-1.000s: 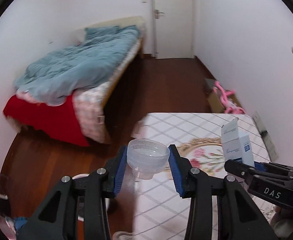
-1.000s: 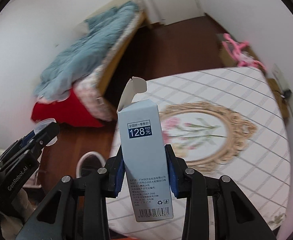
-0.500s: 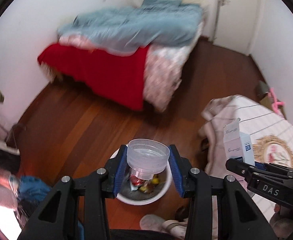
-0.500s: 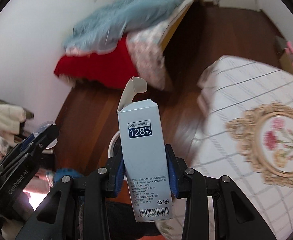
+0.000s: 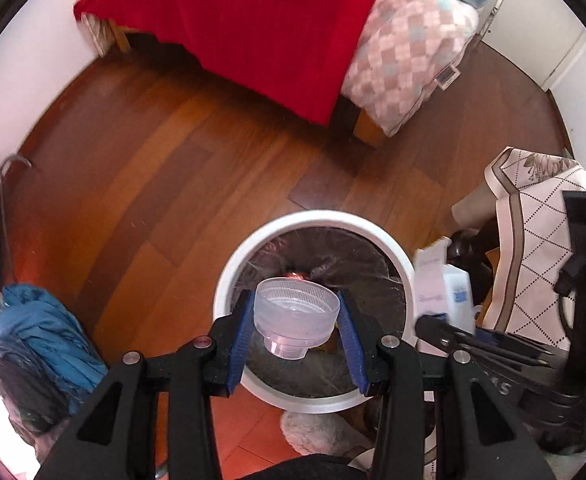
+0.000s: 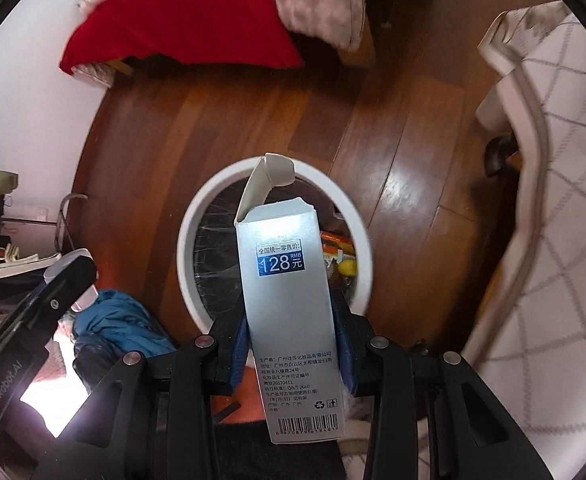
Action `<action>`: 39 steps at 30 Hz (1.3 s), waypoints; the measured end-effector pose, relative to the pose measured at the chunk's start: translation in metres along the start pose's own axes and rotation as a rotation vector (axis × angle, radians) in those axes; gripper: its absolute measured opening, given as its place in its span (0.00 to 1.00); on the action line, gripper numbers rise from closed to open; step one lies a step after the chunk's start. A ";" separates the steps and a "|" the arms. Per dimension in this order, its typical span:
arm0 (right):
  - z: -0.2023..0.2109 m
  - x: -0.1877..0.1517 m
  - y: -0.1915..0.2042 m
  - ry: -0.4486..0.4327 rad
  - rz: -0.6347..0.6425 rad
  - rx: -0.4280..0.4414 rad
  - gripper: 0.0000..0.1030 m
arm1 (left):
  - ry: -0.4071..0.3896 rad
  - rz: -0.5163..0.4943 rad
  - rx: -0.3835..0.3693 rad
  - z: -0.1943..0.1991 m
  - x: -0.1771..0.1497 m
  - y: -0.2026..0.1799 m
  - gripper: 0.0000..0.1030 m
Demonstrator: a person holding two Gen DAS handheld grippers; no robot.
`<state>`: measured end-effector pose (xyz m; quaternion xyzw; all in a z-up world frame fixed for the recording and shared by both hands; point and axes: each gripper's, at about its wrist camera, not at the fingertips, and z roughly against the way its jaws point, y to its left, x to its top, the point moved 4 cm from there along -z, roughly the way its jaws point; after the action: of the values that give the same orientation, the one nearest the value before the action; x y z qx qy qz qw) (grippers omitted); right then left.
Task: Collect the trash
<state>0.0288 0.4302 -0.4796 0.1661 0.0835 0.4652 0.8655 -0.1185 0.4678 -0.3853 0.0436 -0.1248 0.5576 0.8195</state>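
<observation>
My left gripper [image 5: 296, 326] is shut on a clear plastic cup [image 5: 296, 316] and holds it right above a white round trash bin [image 5: 249, 248] lined with a clear bag. My right gripper [image 6: 291, 340] is shut on a tall white-and-blue carton [image 6: 289, 280] with its top flap open, held over the same bin [image 6: 189, 240]. Wrappers and a yellow item [image 6: 347, 266] lie inside the bin. The carton [image 5: 445, 286] and right gripper also show at the right of the left wrist view.
The bin stands on a wooden floor [image 5: 153, 184]. A bed with a red cover [image 5: 253, 20] is beyond it. A table with a checked cloth [image 6: 553, 220] is at the right. A blue garment [image 5: 49, 344] lies at the left.
Both grippers swung away from the table and down toward the floor. The bin, small and far before, now fills the middle of both views. Both still hold their items.
</observation>
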 end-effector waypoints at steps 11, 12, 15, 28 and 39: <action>-0.020 0.018 0.003 0.012 0.041 -0.039 0.72 | 0.015 0.073 0.007 0.008 -0.008 0.022 0.79; -0.015 0.017 0.003 0.000 0.052 -0.053 0.75 | 0.013 0.077 0.012 0.010 -0.008 0.024 0.83; 0.004 0.014 0.005 -0.025 0.092 -0.101 0.84 | 0.000 0.079 0.037 0.022 -0.011 0.030 0.95; 0.087 -0.027 0.036 -0.083 0.205 -0.122 1.00 | -0.063 0.092 0.033 0.101 -0.036 0.046 0.99; 0.194 -0.077 0.076 -0.161 0.267 0.000 1.00 | -0.166 0.045 -0.050 0.210 -0.066 0.029 0.99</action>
<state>-0.0145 0.3640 -0.2720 0.2127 -0.0090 0.5614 0.7997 -0.2010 0.3751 -0.2018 0.0665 -0.2072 0.5671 0.7944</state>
